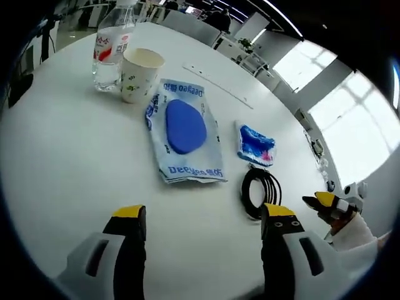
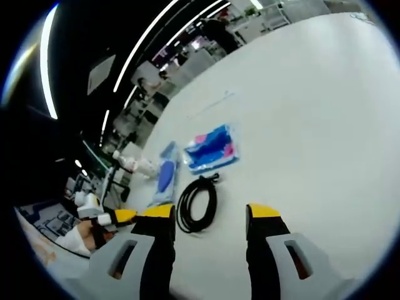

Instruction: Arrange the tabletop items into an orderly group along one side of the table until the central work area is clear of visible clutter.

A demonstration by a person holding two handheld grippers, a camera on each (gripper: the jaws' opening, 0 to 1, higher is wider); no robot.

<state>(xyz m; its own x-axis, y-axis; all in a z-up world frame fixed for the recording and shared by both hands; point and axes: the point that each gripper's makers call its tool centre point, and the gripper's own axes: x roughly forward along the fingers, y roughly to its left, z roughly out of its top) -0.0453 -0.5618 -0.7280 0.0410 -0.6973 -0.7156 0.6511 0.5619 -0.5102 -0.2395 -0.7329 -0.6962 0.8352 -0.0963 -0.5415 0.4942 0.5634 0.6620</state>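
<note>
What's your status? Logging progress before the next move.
Left gripper open, right gripper open, both empty. Bottle, paper cup, blue pouch, small packet, black cable coil still spread mid-table. Nothing blocking.

Water bottle top cut off by edge; small pouch print too blurred to read.

Table: smooth white top, faint sheen | water bottle: clear glossy plastic, printed label | paper cup: matt paper, green print | blue-and-white packet: crinkled glossy plastic film | small blue-pink packet: shiny wrapper | coiled cable: black, smooth rubbery jacket.
</note>
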